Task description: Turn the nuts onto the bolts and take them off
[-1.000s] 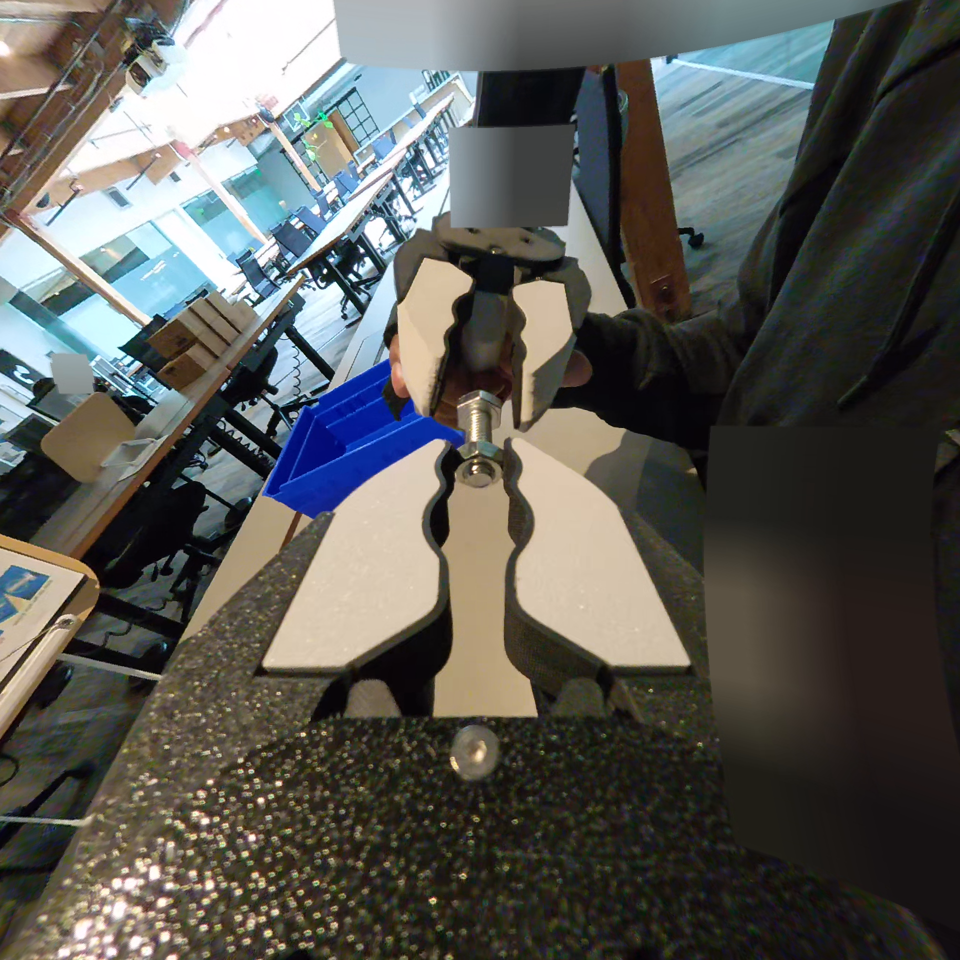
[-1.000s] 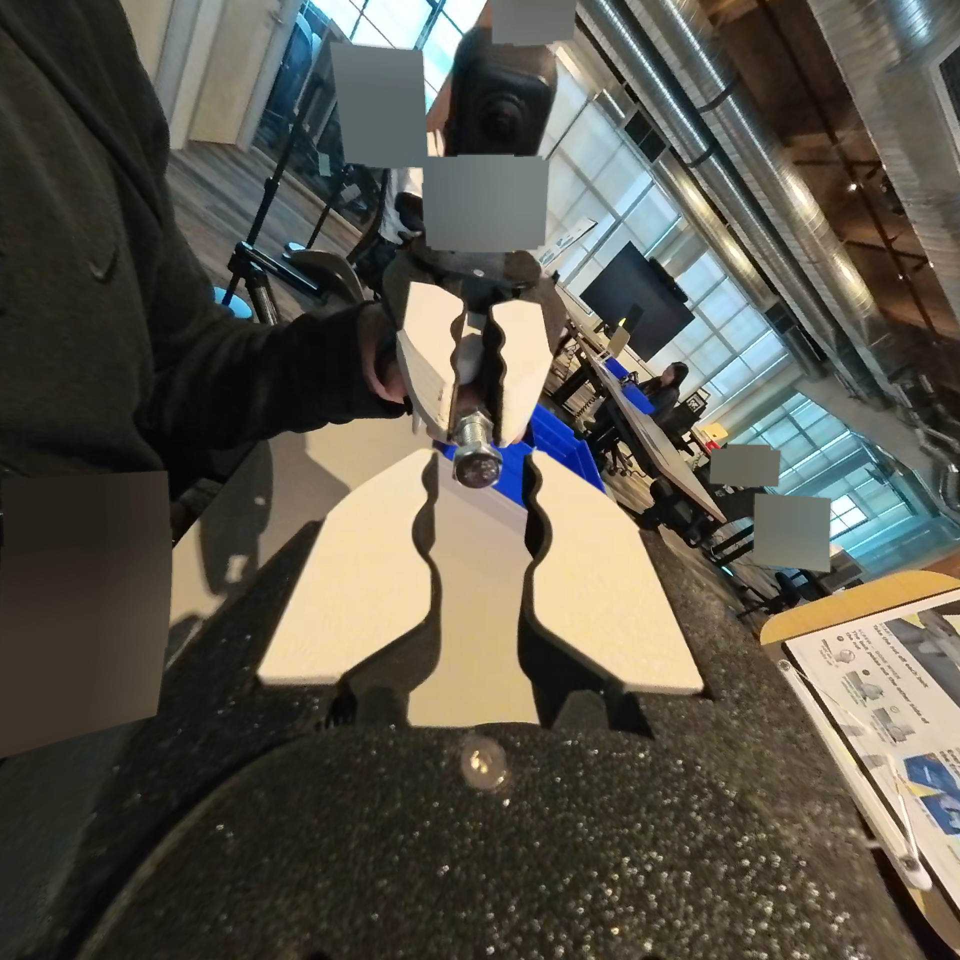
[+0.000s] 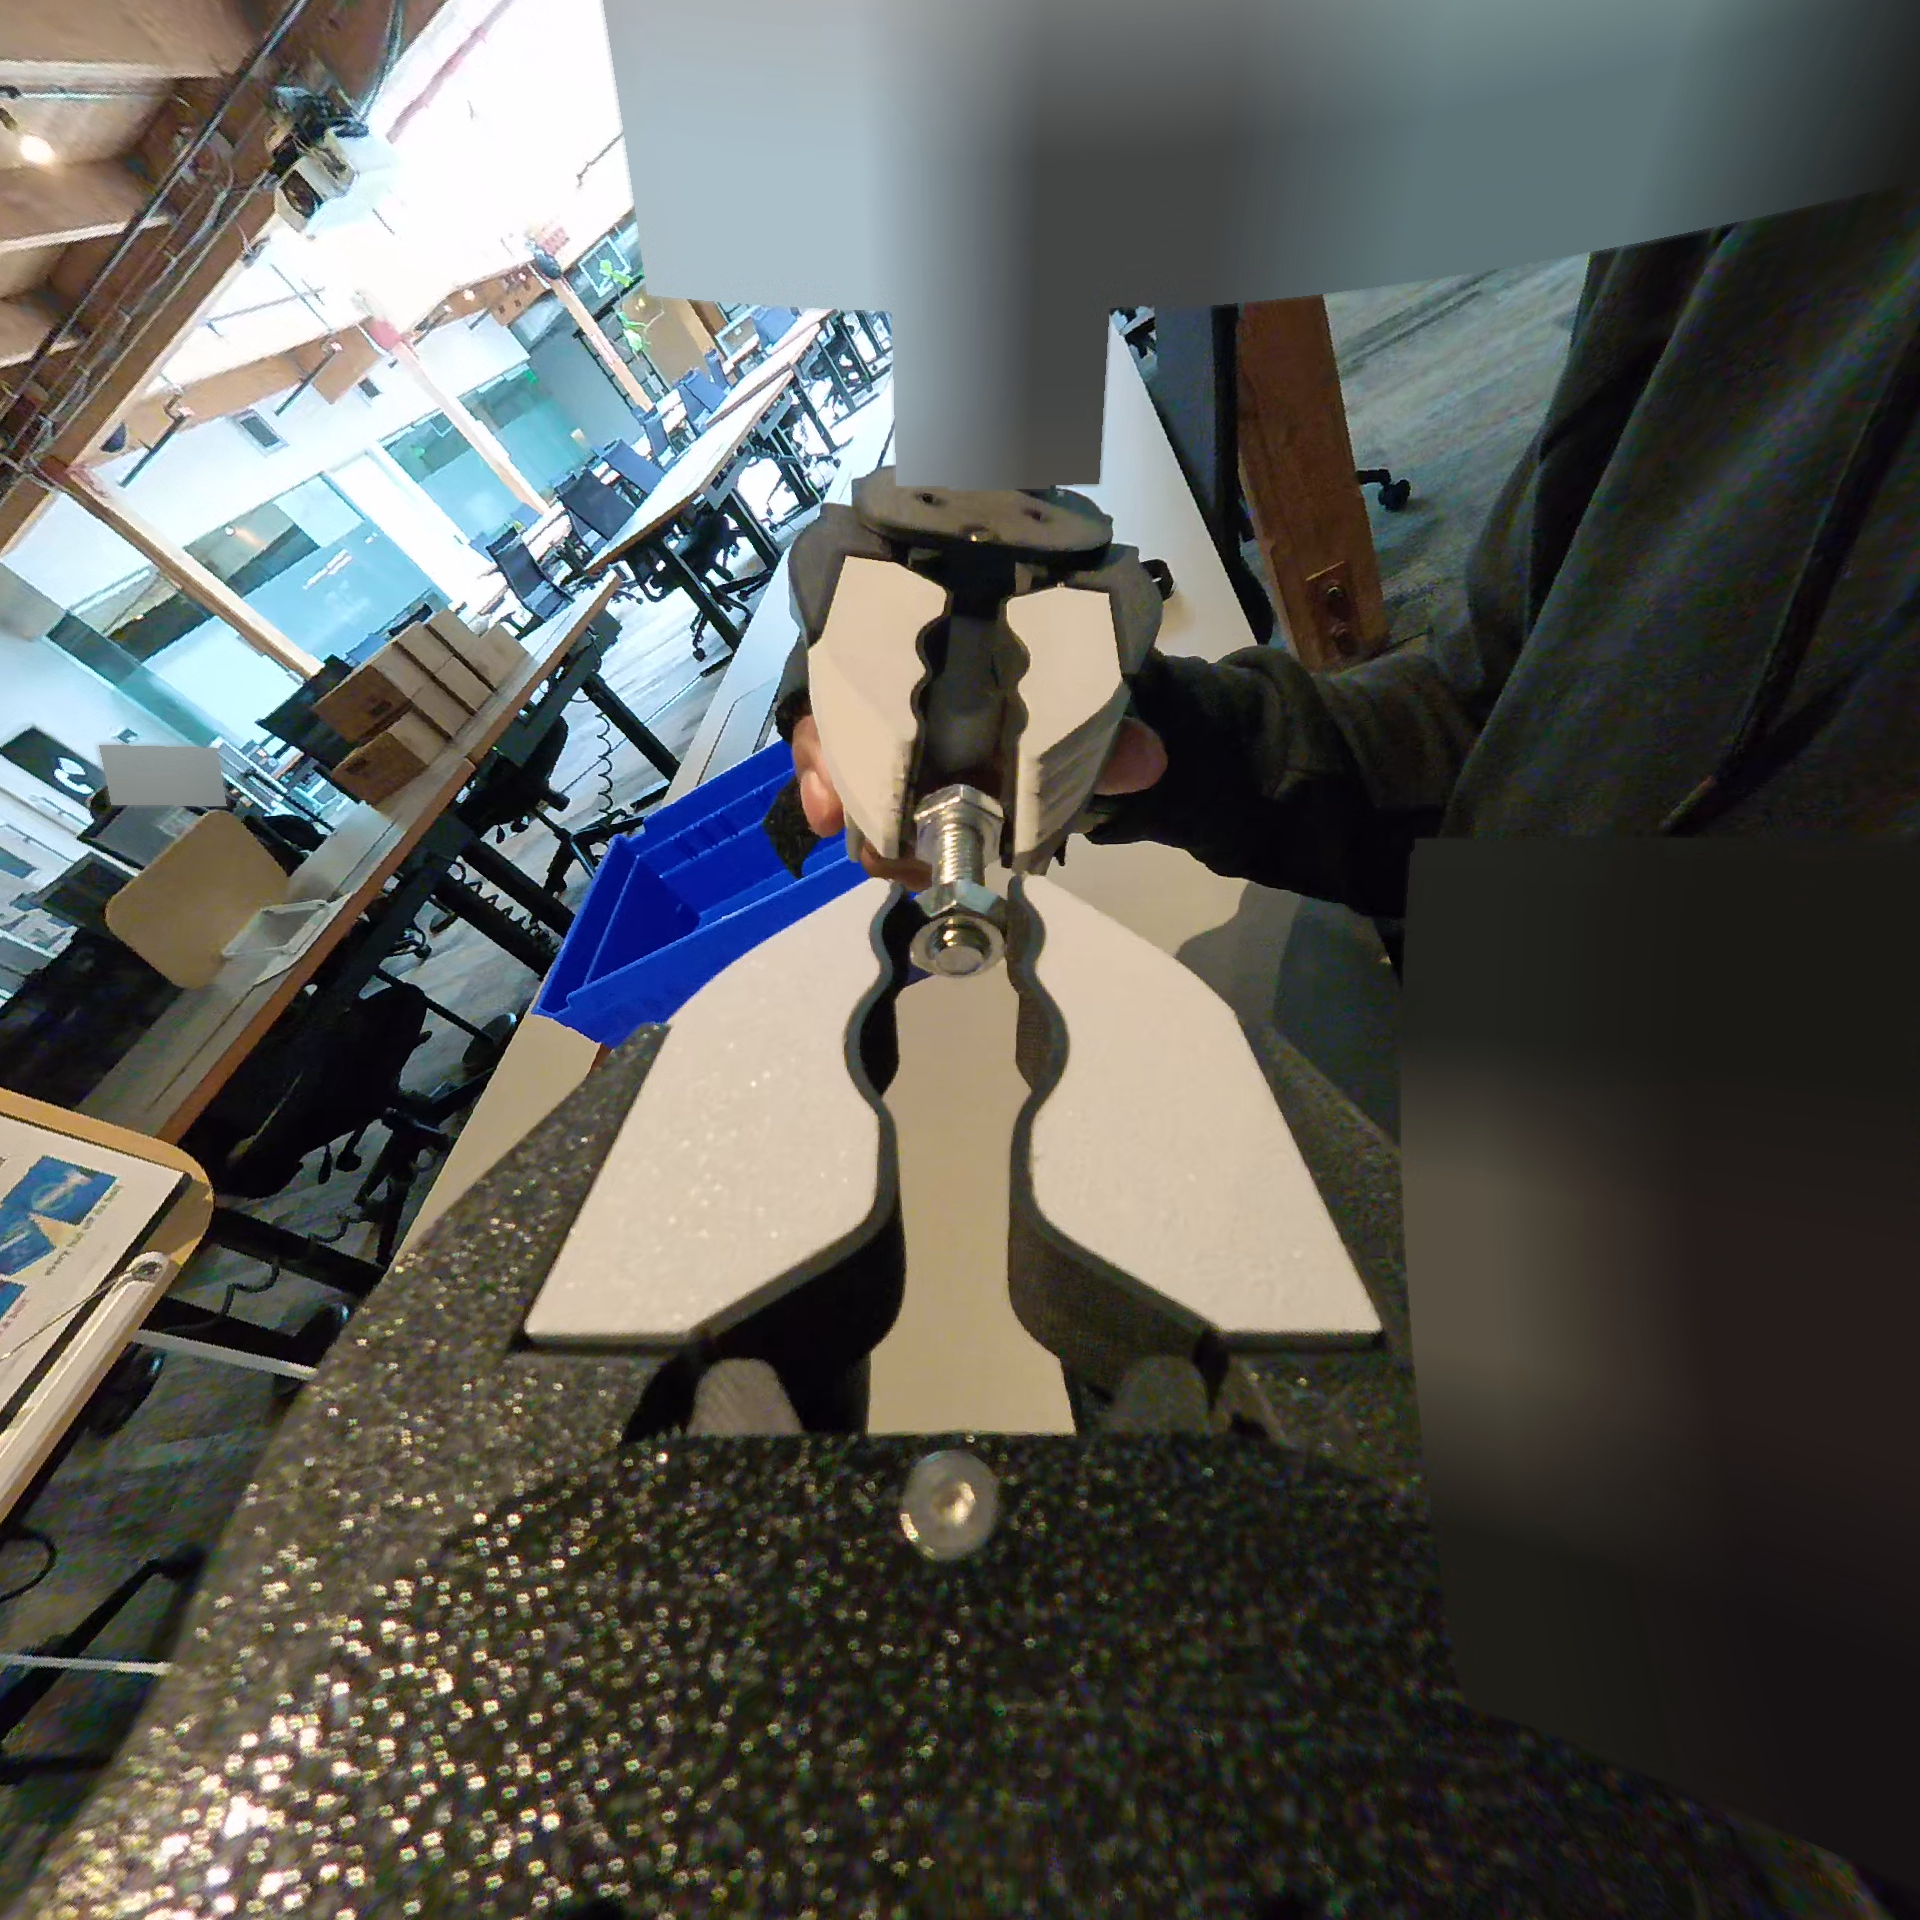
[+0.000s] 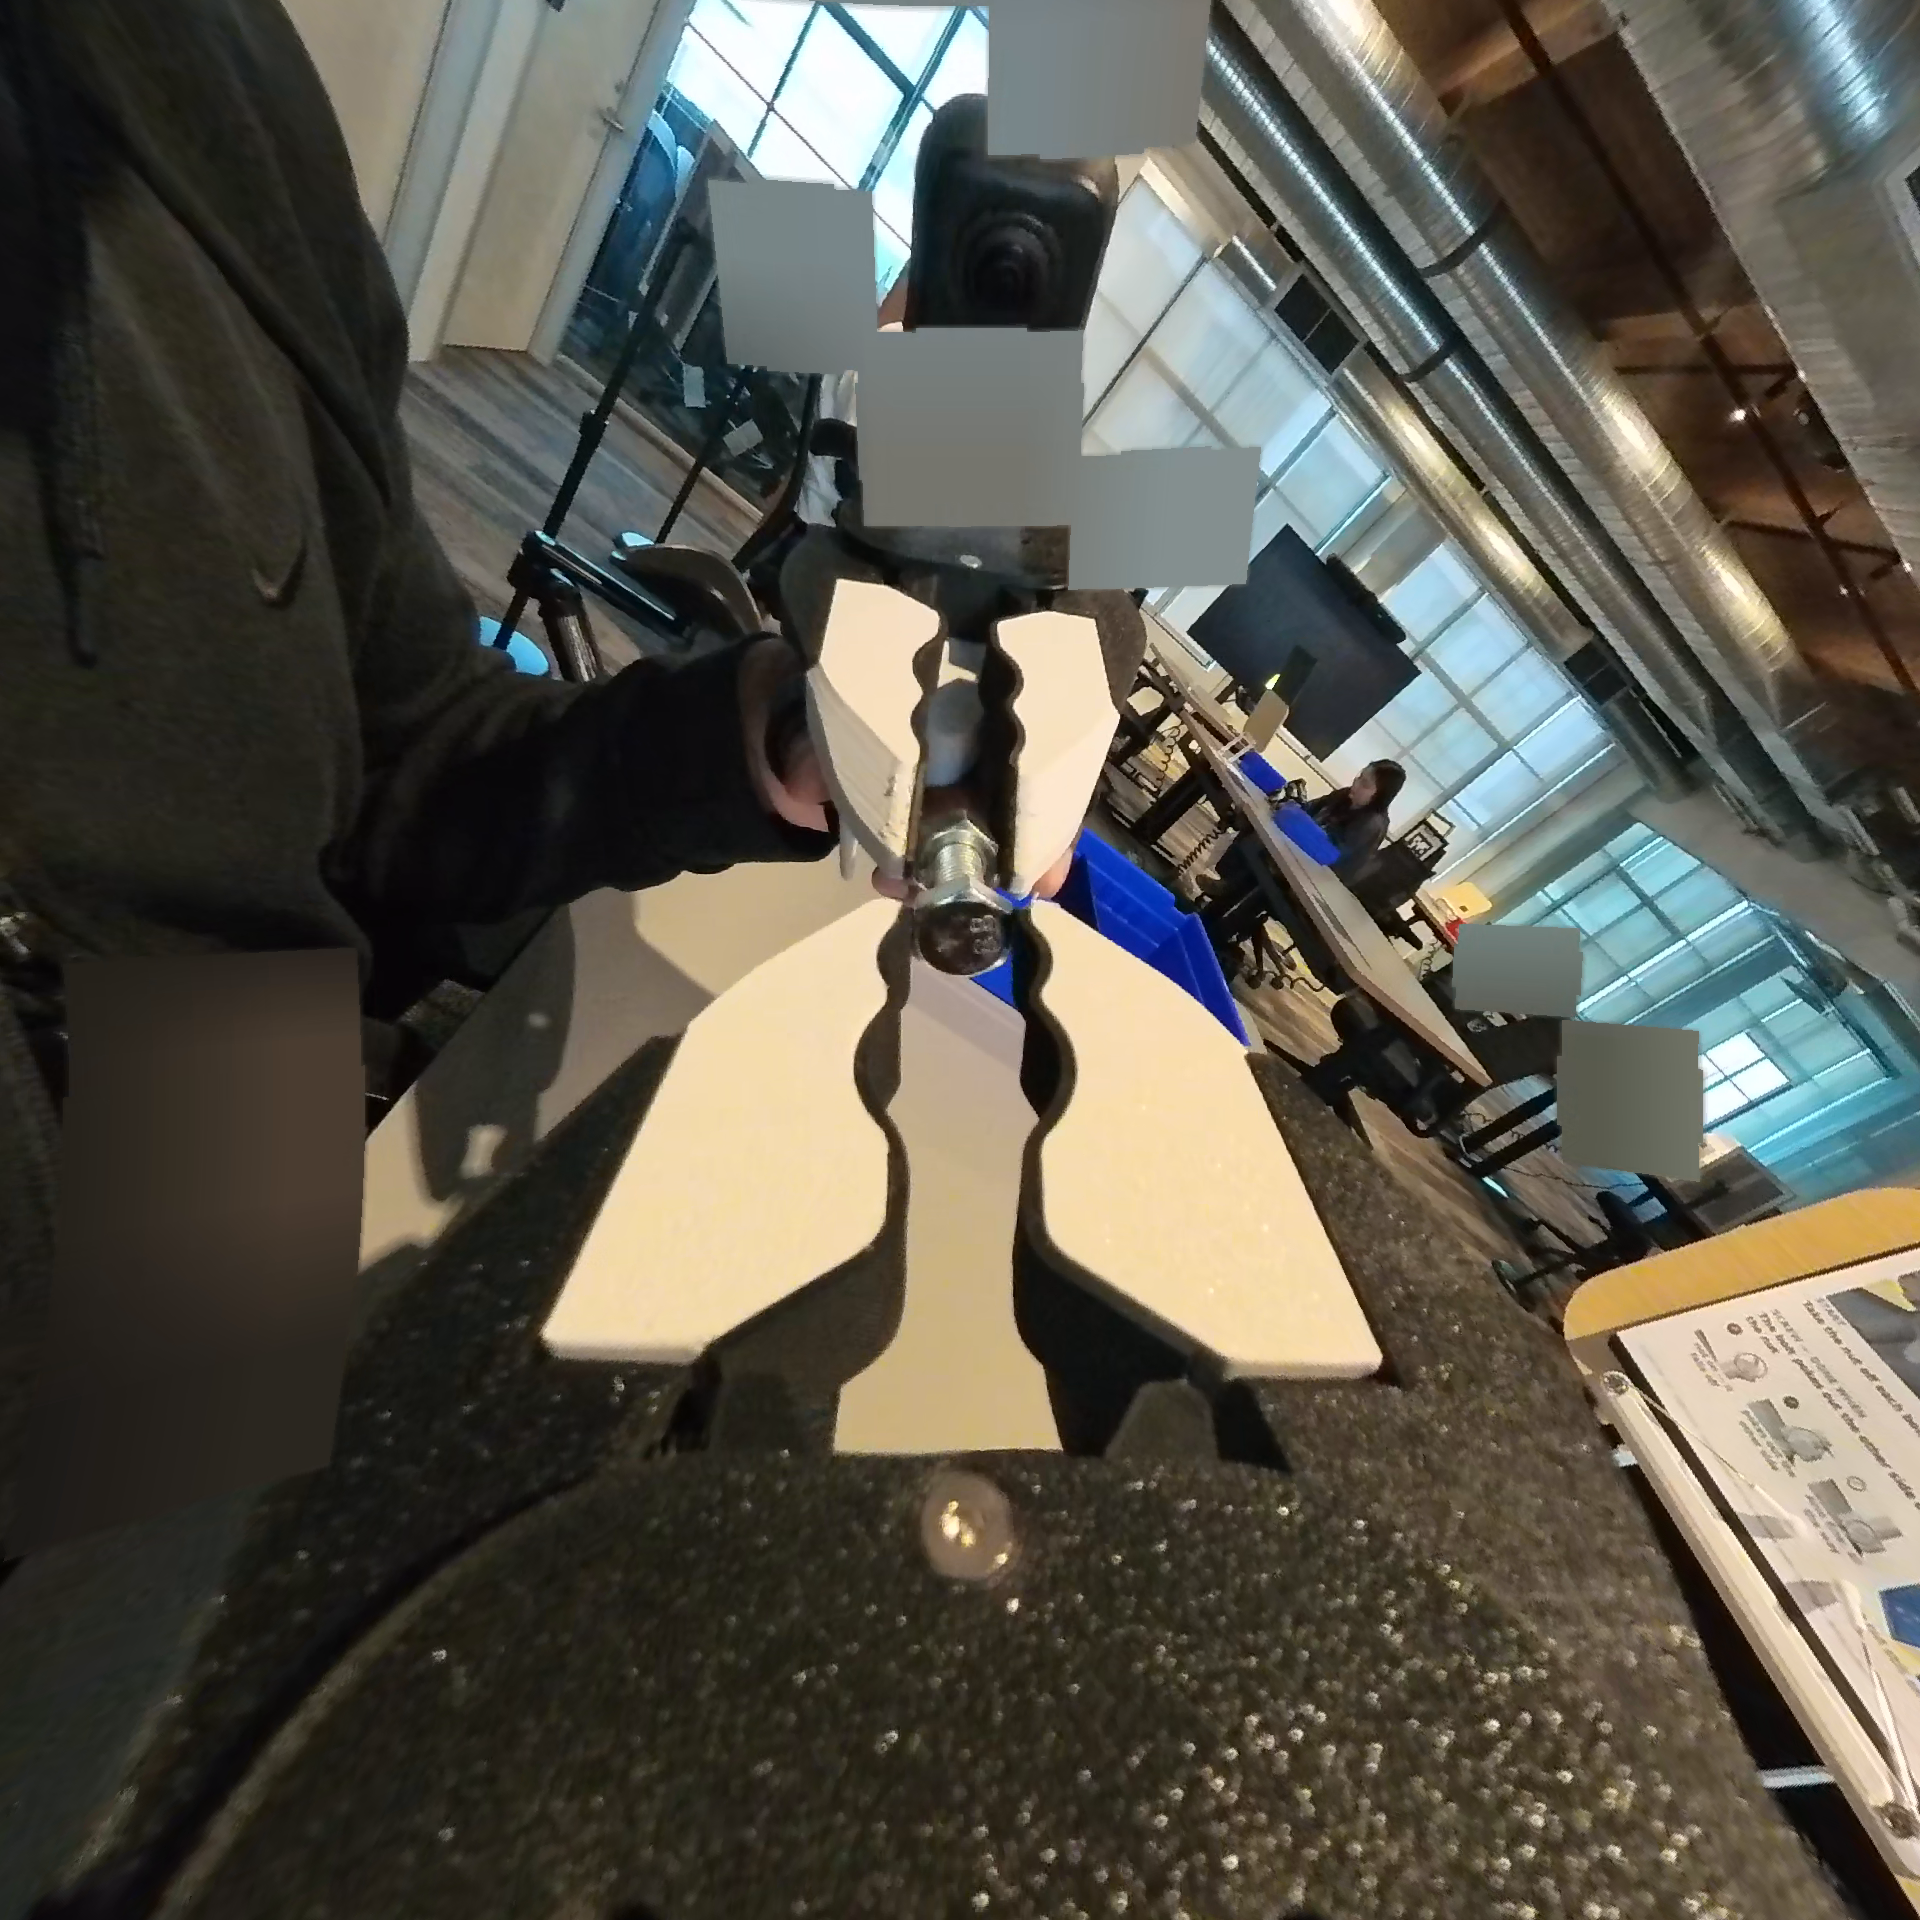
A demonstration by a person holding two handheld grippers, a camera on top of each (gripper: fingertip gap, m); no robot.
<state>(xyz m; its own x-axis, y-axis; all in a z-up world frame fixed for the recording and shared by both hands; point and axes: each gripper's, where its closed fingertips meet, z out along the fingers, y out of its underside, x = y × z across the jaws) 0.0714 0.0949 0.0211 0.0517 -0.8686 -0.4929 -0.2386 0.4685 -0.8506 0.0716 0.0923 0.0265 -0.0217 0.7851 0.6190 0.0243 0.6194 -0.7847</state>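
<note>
While pinching the nut (image 3: 956, 916) near the threaded tip of the bolt (image 3: 951, 852) in the narrowed left gripper (image 3: 954, 902), hold the bolt head fast in the closed right gripper (image 4: 961, 925), both in the air above the desk (image 3: 1164, 457). Turn squarely about the bolt's axis, guarding against cross-threading and slipping pads. Work over the desk edge by the blue bin (image 3: 707, 914).

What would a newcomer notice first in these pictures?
First, the bolt, held in the air at the centre between two facing grippers. The left gripper pinches the nut, and the right gripper pinches the bolt's head. Behind them, a bright blue bin stands out.
</note>
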